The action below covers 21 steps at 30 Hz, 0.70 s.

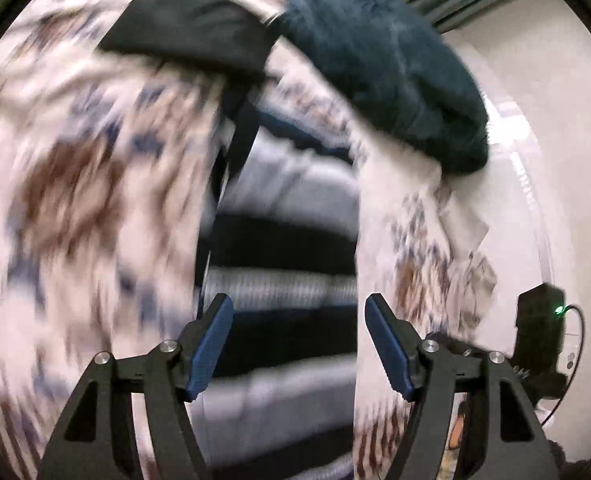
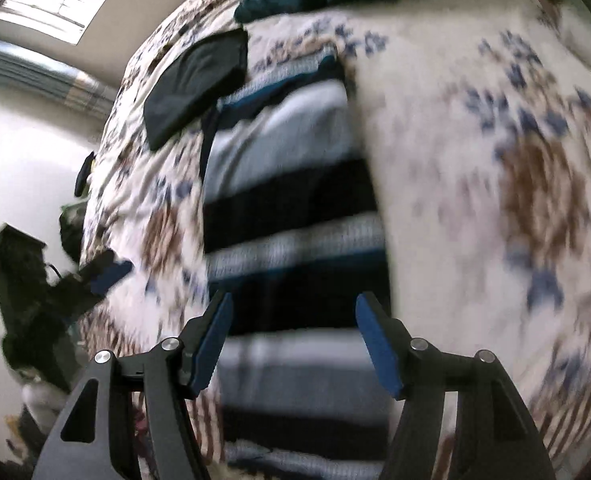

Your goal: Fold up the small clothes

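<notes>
Both tools point(image 1: 299, 344) point(image 2: 293, 344) gape just above striped garment point(image 2: 291, 200).

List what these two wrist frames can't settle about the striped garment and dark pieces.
- Striped garment: motion blur in both views; fold state unreadable, near end cut by frame edge.
- Black folded piece: type unclear, blurred.
- Teal fabric: cut off at right-wrist top edge.
- Left hand-held gripper: blurred; jaws unreadable there.

Left hand-held gripper point(image 1: 297, 344) & right hand-held gripper point(image 2: 293, 344): matte black angular arms w/ cutouts, silver round screws (two per side), ribbed blue pads point(image 1: 211, 350).
</notes>
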Tool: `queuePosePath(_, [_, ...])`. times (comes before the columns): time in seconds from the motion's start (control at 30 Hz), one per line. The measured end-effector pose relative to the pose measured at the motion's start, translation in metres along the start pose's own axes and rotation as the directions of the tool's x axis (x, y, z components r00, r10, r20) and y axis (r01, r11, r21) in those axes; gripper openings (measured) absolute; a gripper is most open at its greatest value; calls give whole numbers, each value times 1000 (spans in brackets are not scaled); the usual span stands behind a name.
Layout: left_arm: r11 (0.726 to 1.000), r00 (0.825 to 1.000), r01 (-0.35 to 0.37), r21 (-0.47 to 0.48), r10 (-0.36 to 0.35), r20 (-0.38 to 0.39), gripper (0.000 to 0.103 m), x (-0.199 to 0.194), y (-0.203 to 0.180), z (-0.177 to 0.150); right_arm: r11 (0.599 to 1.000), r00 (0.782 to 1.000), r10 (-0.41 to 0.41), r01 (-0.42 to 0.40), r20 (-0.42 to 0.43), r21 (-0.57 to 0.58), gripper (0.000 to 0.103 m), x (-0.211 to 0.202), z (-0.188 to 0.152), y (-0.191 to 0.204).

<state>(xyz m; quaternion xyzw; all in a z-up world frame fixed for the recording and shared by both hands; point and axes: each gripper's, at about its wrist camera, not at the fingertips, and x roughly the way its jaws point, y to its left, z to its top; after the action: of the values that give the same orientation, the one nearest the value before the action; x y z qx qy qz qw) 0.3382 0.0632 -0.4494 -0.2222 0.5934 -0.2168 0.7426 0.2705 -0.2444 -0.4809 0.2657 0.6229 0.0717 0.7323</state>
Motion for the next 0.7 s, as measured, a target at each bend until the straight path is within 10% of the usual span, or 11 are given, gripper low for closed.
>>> queuePosePath(0.33, [969, 951, -221, -111, 190, -242, 64, 47, 52, -187, 987, 975, -25, 59, -220, 148, 66, 36, -162, -78])
queuePosePath(0.4, [967, 960, -215, -134, 183, -213, 45, 56, 63, -212, 979, 966, 11, 42, -258, 197, 66, 58, -184, -93])
queuePosePath(0.43, [967, 961, -221, -124, 195, -197, 13, 55, 64, -215, 976, 963, 26, 34, -270, 214, 64, 69, -190, -98])
queuePosePath(0.53, [966, 964, -235, -110, 217, -151, 5, 46, 63, -218, 970, 966, 0, 63, -258, 236, 18, 86, -203, -103])
queuePosePath(0.7, [961, 956, -270, -64, 260, -135, 5, 35, 56, -212, 982, 979, -88, 116, -182, 149, 9, 67, -218, -79])
